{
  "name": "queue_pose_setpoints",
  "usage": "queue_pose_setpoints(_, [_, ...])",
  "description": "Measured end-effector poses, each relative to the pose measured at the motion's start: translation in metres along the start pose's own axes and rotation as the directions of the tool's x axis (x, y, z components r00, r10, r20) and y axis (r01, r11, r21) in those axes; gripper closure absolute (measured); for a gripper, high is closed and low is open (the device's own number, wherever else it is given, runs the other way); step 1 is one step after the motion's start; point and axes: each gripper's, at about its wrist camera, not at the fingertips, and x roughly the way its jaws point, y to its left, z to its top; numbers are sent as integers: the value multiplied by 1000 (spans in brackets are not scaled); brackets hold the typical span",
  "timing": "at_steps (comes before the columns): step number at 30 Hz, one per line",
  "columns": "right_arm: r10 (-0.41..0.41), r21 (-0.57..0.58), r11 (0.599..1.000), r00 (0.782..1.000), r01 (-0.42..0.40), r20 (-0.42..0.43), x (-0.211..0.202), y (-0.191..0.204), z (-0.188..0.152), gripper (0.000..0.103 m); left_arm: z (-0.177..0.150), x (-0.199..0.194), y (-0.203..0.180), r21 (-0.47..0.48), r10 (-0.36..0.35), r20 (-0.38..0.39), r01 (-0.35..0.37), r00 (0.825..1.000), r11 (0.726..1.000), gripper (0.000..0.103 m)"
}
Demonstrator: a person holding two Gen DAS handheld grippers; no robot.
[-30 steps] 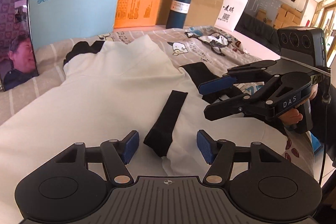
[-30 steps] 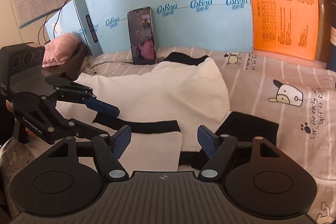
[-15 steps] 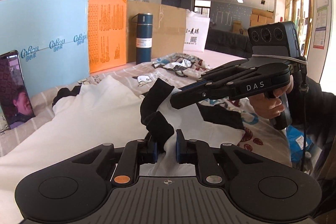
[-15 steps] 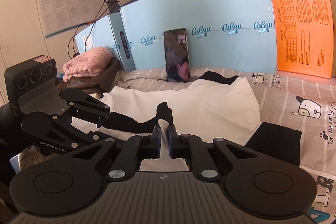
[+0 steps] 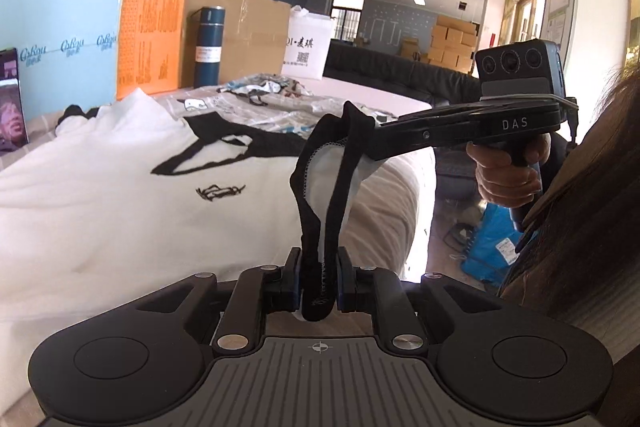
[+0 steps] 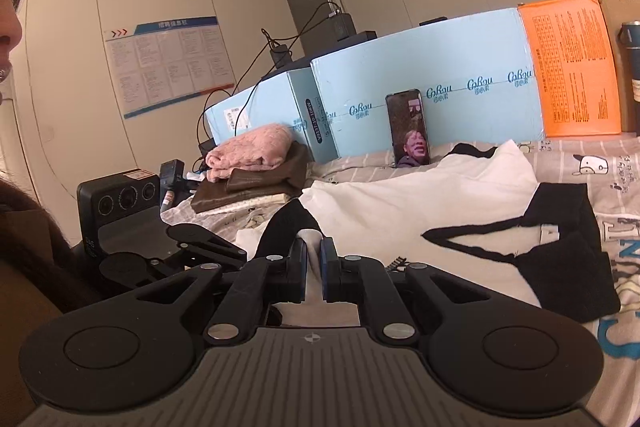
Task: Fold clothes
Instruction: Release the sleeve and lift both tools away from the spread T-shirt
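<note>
A white sweater (image 5: 120,187) with black trim lies spread on the bed; it also shows in the right wrist view (image 6: 420,211). My left gripper (image 5: 318,281) is shut on the sweater's black hem band (image 5: 320,195), lifted off the bed. My right gripper (image 6: 313,263) is shut on the same hem further along, and it shows in the left wrist view (image 5: 360,135) pinching the raised band. The hem hangs stretched between the two grippers. The black sleeve cuff (image 6: 568,239) lies folded over the sweater's right side.
A phone (image 6: 408,129) leans on blue boxes (image 6: 460,103) at the back. An orange box (image 5: 150,35), a dark flask (image 5: 209,47), and a white bag (image 5: 306,45) stand behind. A pink towel pile (image 6: 252,155) sits at the left. The bed edge drops at the right.
Both grippers closed on the black hem and lifted it up off the bed, toward the person. The sweater's front, with its small logo, has come into view.
</note>
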Motion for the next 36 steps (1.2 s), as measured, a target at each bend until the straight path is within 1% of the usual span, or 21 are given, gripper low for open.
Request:
queue_pose_setpoints(2, [-7,37,999,998,9,-60,0,5,-15,96,-9,1,-1,-22,1,-6,-1,1000,1000,87])
queue_pose_setpoints(3, [-1,62,998,996,6,-86,0,8,-22,96,-12,-1,0,-29,1,-2,-1,1000,1000,82])
queue_pose_setpoints(4, [9,86,996,993,1,-114,1,10,-28,92,-13,-7,1,-28,0,16,0,1000,1000,79])
queue_pose_setpoints(5, [13,101,995,989,2,-144,2,13,-33,90,-13,-13,1,-28,-1,33,2,999,1000,71])
queue_pose_setpoints(6, [14,97,995,986,2,-168,2,18,-35,81,-13,-19,2,-27,-2,51,4,999,1000,61])
queue_pose_setpoints(7, [14,90,996,981,3,-191,2,22,-36,66,-13,-25,3,-26,-4,68,5,998,1000,57])
queue_pose_setpoints(8, [15,84,996,977,3,-214,2,27,-38,62,-14,-31,4,-25,-5,85,7,996,1000,49])
queue_pose_setpoints(11, [-18,3,1000,982,19,-186,-3,38,-25,61,-14,-49,7,-23,-8,137,12,990,1000,45])
queue_pose_setpoints(12, [-5,-15,1000,986,3,-167,0,38,-17,57,-15,-57,9,-20,15,155,-12,988,1000,41])
queue_pose_setpoints(14, [22,-45,999,989,-29,-145,10,37,-2,53,-16,-73,19,-14,149,171,-149,974,989,35])
queue_pose_setpoints(16, [45,-95,994,984,-62,-175,39,34,13,51,-18,-89,32,6,293,159,-297,943,955,34])
queue_pose_setpoints(17, [62,-121,989,978,-88,-199,57,33,18,51,-20,-96,42,28,365,144,-373,920,928,34])
queue_pose_setpoints(18, [79,-145,983,971,-113,-225,75,33,24,51,-20,-100,49,45,414,127,-422,901,905,34])
queue_pose_setpoints(20, [122,-181,968,953,-177,-277,111,34,29,51,-18,-107,69,62,469,78,-474,880,878,34])
queue_pose_setpoints(22, [153,-225,945,931,-235,-331,150,39,30,50,-16,-111,87,99,482,25,-482,876,871,34])
queue_pose_setpoints(24, [167,-297,909,908,-293,-384,183,46,26,50,-15,-109,101,172,471,-26,-460,882,871,34])
queue_pose_setpoints(28, [162,-394,847,879,-357,-448,221,54,18,50,-11,-103,125,237,359,-67,-334,931,912,34])
queue_pose_setpoints(32, [124,-412,842,869,-348,-480,232,49,16,54,-12,-94,154,165,225,-131,-203,966,965,36])
queue_pose_setpoints(33, [114,-404,850,868,-338,-484,234,46,16,56,-14,-93,160,142,194,-136,-174,972,974,44])
queue_pose_setpoints(34, [104,-396,858,866,-326,-488,236,43,16,61,-16,-92,164,124,164,-138,-148,977,981,50])
queue_pose_setpoints(36, [107,-369,874,867,-315,-487,236,36,17,69,-20,-90,166,121,136,-125,-121,983,985,68])
